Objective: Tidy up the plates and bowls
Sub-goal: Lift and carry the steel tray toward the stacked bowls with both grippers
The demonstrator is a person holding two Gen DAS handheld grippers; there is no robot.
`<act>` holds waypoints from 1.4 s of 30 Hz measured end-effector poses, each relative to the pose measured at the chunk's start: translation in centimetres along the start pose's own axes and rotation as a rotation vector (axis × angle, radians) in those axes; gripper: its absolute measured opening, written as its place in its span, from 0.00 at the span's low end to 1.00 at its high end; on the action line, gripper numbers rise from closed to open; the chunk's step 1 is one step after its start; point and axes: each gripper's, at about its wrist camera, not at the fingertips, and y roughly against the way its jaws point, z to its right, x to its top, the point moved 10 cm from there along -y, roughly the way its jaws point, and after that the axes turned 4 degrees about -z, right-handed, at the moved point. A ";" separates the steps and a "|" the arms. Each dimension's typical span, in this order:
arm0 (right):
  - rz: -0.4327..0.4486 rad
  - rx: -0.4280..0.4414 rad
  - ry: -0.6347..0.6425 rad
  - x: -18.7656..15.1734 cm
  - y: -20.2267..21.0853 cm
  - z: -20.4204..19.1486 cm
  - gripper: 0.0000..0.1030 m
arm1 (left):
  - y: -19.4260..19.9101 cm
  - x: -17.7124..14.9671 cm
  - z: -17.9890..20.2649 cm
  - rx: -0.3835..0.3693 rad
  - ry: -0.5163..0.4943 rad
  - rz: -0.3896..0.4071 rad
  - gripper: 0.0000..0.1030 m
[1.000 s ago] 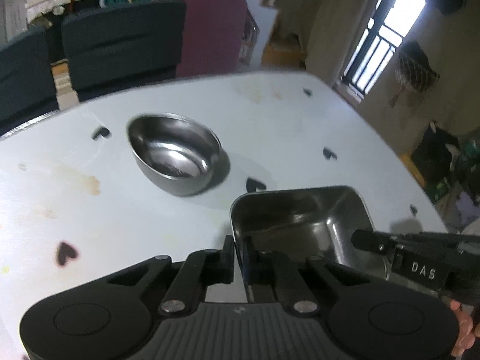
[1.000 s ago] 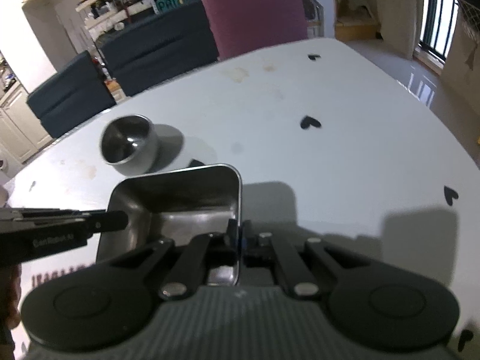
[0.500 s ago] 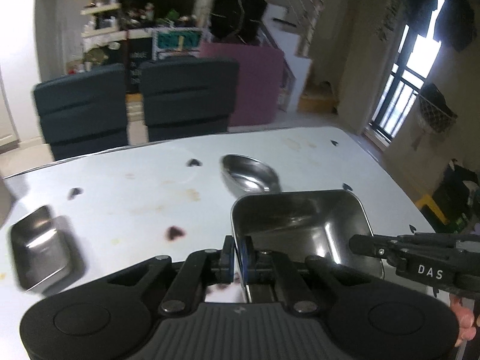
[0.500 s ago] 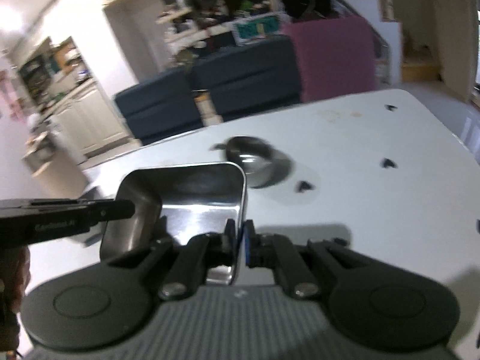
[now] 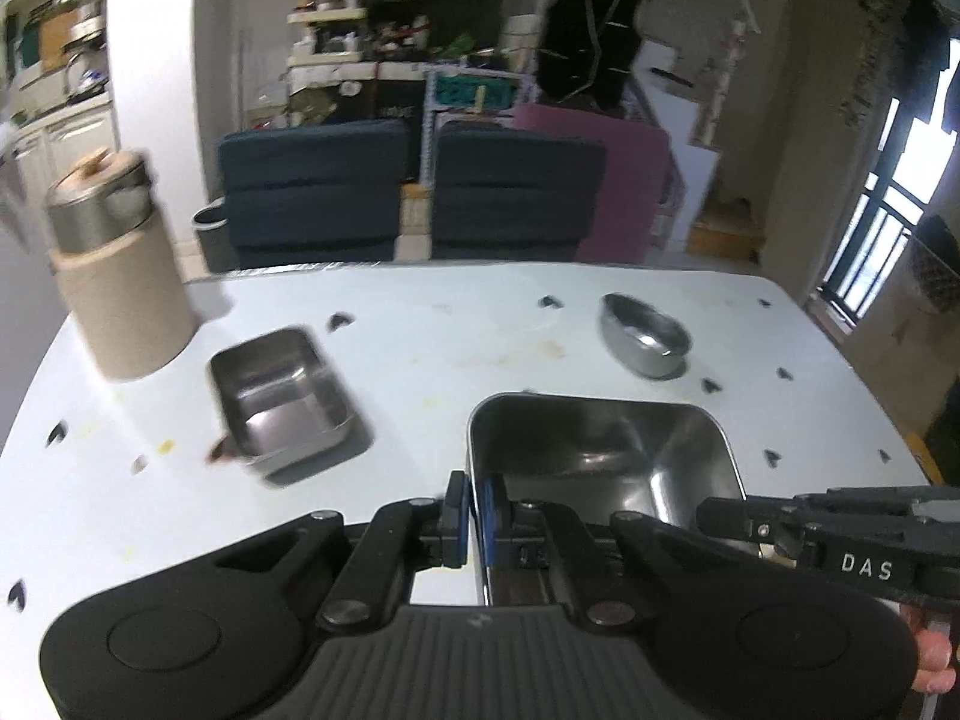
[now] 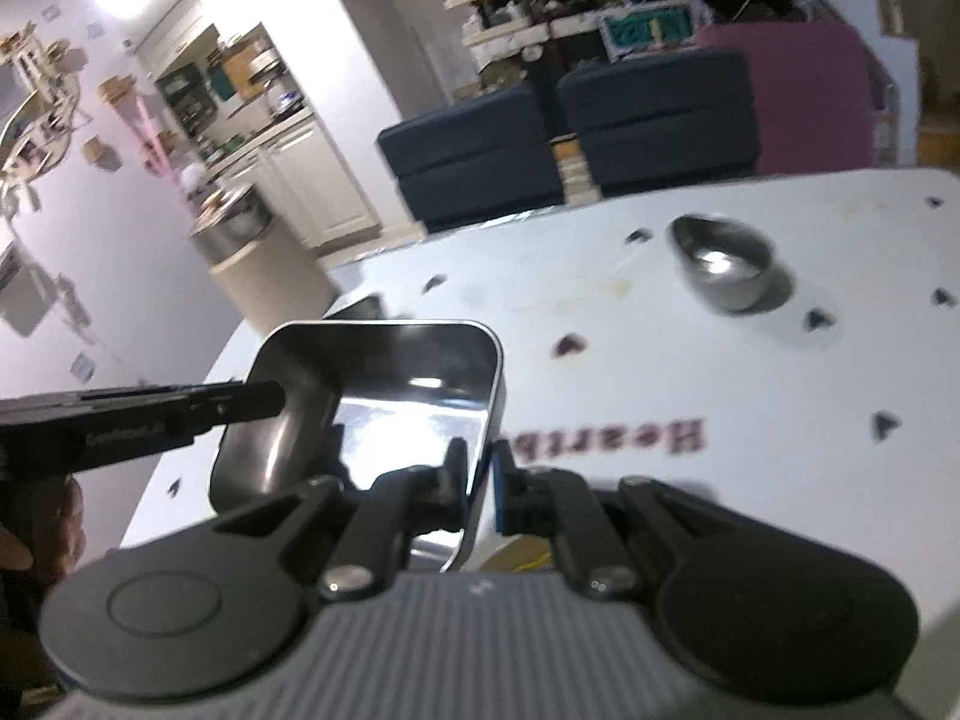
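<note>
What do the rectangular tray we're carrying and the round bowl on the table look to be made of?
Rectangular tray: seemingly stainless steel, polished; its dark inside mirrors the room and shows bright glints. Round bowl: likely the same metal, with a grey sheen and a sharp highlight inside. The table looks glossy white, perhaps laminate.

A lived-in home: a white worktop (image 5: pixel 420 360) faces dark blue chairs (image 5: pixel 312 192) at mid-frame, cluttered shelves (image 5: pixel 360 30) stand above them, kitchen cabinets (image 6: pixel 288 180) fill the left of the frame, and a barred window (image 5: pixel 882 240) glows at the right edge.
</note>
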 end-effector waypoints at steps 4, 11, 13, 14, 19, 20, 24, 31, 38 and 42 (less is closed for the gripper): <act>-0.052 0.020 0.014 -1.6 -1.7 -2.1 0.09 | 0.1 -2.4 -3.1 0.030 0.031 -0.035 0.05; -0.172 0.045 0.075 -5.0 -4.9 -5.8 0.13 | -1.4 -6.4 -7.6 0.059 0.117 -0.122 0.05; -0.203 0.036 0.098 -6.1 -5.6 -6.4 0.13 | -1.9 -7.3 -8.3 0.065 0.133 -0.152 0.05; -0.215 0.032 0.105 -6.3 -6.2 -6.6 0.13 | -2.2 -7.7 -8.6 0.071 0.135 -0.168 0.05; -0.262 0.031 0.109 -6.9 -8.1 -7.5 0.13 | -3.4 -9.5 -10.0 0.115 0.134 -0.240 0.05; -0.269 0.030 0.109 -6.7 -8.5 -7.6 0.13 | -3.5 -9.7 -10.2 0.125 0.133 -0.250 0.05; -0.297 0.024 0.119 -6.8 -9.8 -7.8 0.13 | -3.9 -10.1 -10.8 0.148 0.135 -0.268 0.06; -0.310 0.016 0.141 -6.5 -11.1 -8.0 0.12 | -4.5 -10.4 -11.6 0.160 0.144 -0.294 0.07; -0.327 0.008 0.178 -7.8 -11.4 -8.8 0.12 | -5.0 -10.6 -12.2 0.179 0.148 -0.308 0.08; -0.337 -0.002 0.182 -7.9 -11.9 -8.9 0.12 | -5.1 -10.6 -12.3 0.186 0.145 -0.313 0.08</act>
